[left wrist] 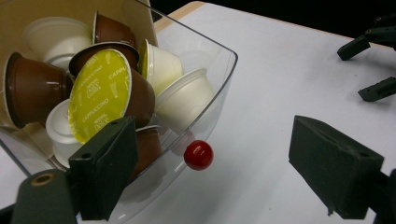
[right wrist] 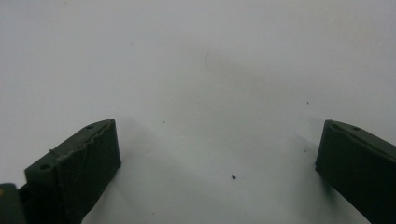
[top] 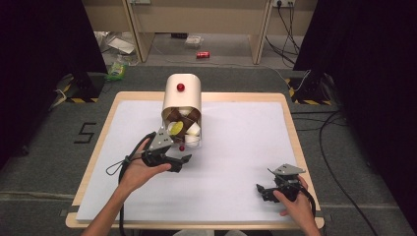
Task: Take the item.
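Note:
A cream capsule holder [top: 182,96] with a red knob [top: 180,87] on top stands at the table's far middle. Its clear drawer [left wrist: 212,100] is pulled out and holds several coffee capsules, brown, white and one with a yellow-green lid [left wrist: 99,95]. On the drawer's front sits a small red knob [left wrist: 198,155] [top: 181,147]. My left gripper [top: 181,161] [left wrist: 219,172] is just in front of the drawer, open; the knob lies ahead between its jaws, untouched. Near the front right edge my right gripper [top: 263,191] [right wrist: 217,168] rests open over bare white table.
The white table sheet [top: 236,147] has a wooden rim [top: 295,142]. Cables, a red can [top: 202,54] and litter lie on the floor beyond. Black curtains hang at both sides. In the left gripper view the right gripper [left wrist: 373,60] sits far off at top right.

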Tool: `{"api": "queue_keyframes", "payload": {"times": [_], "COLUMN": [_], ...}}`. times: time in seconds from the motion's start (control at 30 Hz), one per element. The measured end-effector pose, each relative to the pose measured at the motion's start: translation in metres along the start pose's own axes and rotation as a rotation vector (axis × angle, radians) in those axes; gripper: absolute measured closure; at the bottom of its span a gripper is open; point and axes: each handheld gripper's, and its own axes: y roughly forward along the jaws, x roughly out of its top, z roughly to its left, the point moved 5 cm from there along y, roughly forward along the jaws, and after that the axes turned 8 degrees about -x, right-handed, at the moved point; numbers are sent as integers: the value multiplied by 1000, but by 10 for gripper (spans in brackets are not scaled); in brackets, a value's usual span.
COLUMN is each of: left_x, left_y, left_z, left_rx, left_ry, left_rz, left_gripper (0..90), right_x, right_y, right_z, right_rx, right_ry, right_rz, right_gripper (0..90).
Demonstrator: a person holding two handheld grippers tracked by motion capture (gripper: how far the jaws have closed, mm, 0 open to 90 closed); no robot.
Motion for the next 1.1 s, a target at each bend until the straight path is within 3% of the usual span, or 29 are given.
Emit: {"api": "queue_keyframes", "payload": {"times": [0.5,1.1], "left_x": [16,28], "left_y": [-12,-10], "left_z": [5,30], "left_rx": [27,83], "left_ry": [2,-40], "left_rz": [-35,-43], "left_gripper": [156,221], "right_x": [0,0], "right_y": [0,0], "right_z": [0,0], "right_rx": [0,-1], "right_ry": [0,-1], "right_rz": [0,0], "right_gripper": [4,4]}}
